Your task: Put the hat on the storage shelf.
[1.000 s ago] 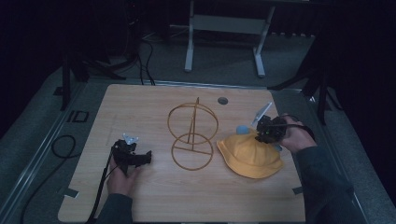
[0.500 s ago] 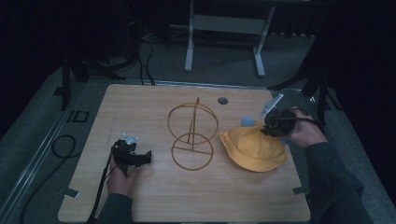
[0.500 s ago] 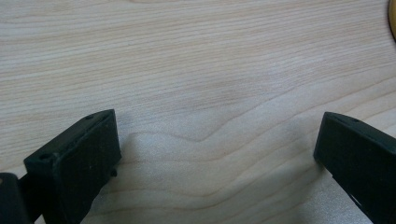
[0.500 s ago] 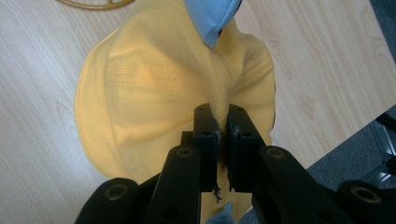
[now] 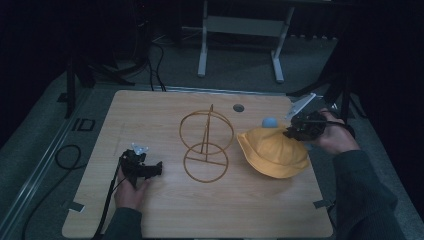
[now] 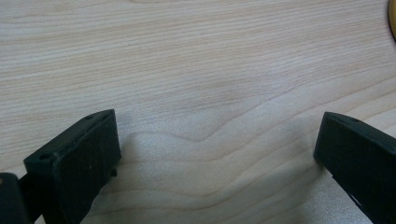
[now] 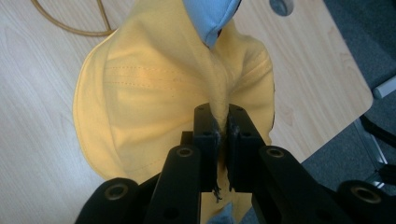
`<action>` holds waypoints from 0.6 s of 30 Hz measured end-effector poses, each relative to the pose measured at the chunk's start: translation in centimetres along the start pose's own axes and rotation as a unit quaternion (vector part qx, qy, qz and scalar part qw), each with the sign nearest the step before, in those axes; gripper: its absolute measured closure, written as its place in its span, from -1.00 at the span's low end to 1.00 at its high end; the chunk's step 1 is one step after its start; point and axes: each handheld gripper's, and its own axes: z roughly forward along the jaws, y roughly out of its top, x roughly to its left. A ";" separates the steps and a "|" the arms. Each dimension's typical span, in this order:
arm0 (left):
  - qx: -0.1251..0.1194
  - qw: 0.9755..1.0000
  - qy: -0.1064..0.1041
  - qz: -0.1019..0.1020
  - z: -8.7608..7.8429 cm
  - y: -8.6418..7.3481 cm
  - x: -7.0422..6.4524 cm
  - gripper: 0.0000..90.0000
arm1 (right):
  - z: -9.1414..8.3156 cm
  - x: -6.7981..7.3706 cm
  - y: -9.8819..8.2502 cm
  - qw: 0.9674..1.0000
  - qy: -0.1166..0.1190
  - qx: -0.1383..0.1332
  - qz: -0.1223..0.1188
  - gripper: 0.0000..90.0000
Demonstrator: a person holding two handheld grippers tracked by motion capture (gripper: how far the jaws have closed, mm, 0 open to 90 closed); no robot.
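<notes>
The yellow hat (image 5: 272,152) was soft cotton w/ stitched rows round a floppy brim, bunched into a ridge where the right gripper (image 5: 294,132) pinched it. In the right gripper view the two black jaws were clamped tight on that fold of the yellow hat (image 7: 154,88), fabric squeezed thin between the pads, frayed threads hanging below. A pale blue lining or patch (image 7: 210,16) showed at the top of the fold (same blue bump (image 5: 270,122) peeked over the crown in the high view). The hat sat at the right side of the table (image 5: 150,110), one edge lifted off the wood, the rest drooping onto it, just beside the wire stand (image 5: 206,145).

The stand was thin golden wire: an upright ring on a post over a flat ring base. Table top was light wood-grain laminate w/ a small round grommet (image 5: 238,107) near the far edge.

The left gripper (image 5: 150,169) rested low on the table near the front-left; in the left gripper view its jaws stood wide apart, w/ bare wood (image 6: 210,70) between them.

Vs. a sec ago: the right hand (image 5: 335,137) had risen and drawn the hat's edge up with it, so the hat looked peaked rather than flat. The left hand (image 5: 131,192) hadn't moved.
</notes>
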 end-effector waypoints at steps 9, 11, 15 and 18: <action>0.000 1.000 0.000 0.000 0.0 0.0 0.0 -0.99 | -1.4 -0.5 -0.1 1.000 -0.005 -0.022 0.003 0.87; 0.000 1.000 0.000 0.000 0.0 0.0 0.0 -0.99 | -1.7 -0.7 -0.1 1.000 -0.006 -0.025 0.006 0.87; 0.000 1.000 0.000 0.000 0.0 0.0 0.0 -0.99 | -2.3 -1.1 -0.1 0.999 -0.010 -0.036 0.011 0.87; 0.001 1.000 0.000 0.000 0.0 0.0 0.0 -0.99 | -2.8 -1.3 0.0 0.999 -0.013 -0.044 0.015 0.87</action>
